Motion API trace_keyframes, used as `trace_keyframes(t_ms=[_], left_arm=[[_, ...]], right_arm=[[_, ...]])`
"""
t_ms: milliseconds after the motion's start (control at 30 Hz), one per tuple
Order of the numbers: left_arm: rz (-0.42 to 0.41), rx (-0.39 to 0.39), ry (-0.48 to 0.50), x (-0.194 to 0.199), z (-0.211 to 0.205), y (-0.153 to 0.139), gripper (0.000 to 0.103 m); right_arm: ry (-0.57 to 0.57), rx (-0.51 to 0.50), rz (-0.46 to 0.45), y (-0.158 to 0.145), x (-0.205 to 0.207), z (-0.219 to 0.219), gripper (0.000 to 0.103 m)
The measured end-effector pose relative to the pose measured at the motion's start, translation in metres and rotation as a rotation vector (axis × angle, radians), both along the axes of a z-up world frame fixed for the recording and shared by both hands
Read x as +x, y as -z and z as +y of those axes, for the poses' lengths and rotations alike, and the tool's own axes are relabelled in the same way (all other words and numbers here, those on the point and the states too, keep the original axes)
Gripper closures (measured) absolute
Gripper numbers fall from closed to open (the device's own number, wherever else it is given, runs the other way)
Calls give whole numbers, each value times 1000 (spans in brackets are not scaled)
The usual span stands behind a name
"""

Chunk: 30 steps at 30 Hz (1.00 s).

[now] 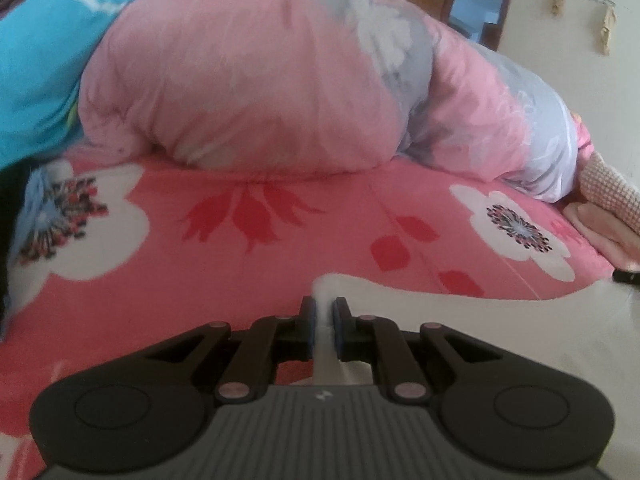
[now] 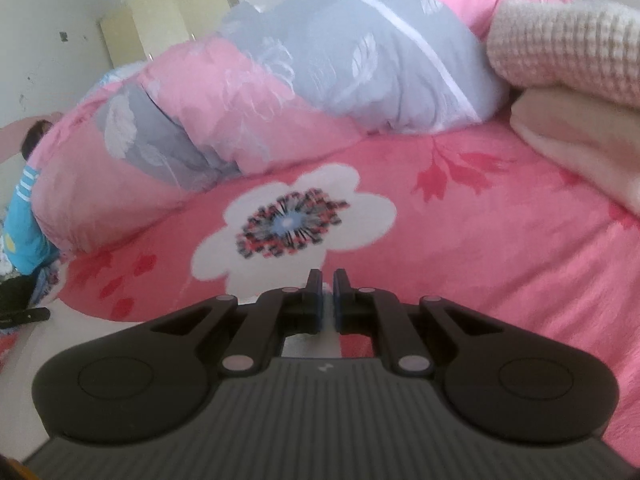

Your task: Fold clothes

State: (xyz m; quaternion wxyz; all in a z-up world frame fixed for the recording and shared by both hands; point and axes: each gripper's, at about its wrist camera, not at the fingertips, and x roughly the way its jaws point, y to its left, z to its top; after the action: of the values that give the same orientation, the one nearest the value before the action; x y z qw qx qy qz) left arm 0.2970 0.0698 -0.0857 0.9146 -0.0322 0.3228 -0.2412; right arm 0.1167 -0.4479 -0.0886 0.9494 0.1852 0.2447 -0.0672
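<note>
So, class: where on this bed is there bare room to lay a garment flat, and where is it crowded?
Free: the pink flowered bedsheet between the rolled pink-and-grey quilt and the near edge, around the big white flower. Crowded: the back, under the quilt, and the right corner, where the folded cream blanket and pink waffle-knit blanket are stacked.

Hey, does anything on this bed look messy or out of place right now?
Yes. The pink and grey quilt lies bunched in a rumpled heap across the flowered sheet instead of spread flat. Nothing looks spilled or torn.
</note>
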Motion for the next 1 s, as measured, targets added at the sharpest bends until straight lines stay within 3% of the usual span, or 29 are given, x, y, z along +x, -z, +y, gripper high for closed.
trace_keyframes(t_ms=[33, 267, 300, 367, 433, 533, 767, 1000], left_arm=[[2, -10, -2, 1, 2, 0, 93], [63, -22, -3, 8, 4, 5, 89], [78, -33, -13, 9, 7, 6, 85], [104, -53, -43, 12, 13, 6, 61], [106, -72, -90, 9, 24, 1, 53], [111, -150, -135, -3, 47, -15, 51], [65, -259, -165, -82, 102, -54, 46], [128, -315, -154, -170, 152, -40, 47]], right_arm=[[12, -2, 11, 3, 2, -2, 103], [76, 66, -1, 6, -5, -24, 103], [75, 71, 5, 8, -6, -24, 103], [79, 93, 9, 9, -10, -24, 103], [83, 119, 8, 9, -16, -23, 103], [80, 151, -8, 0, -31, -19, 103], [-34, 172, -67, -46, -79, 22, 101], [-268, 229, -45, -64, -107, 100, 100]])
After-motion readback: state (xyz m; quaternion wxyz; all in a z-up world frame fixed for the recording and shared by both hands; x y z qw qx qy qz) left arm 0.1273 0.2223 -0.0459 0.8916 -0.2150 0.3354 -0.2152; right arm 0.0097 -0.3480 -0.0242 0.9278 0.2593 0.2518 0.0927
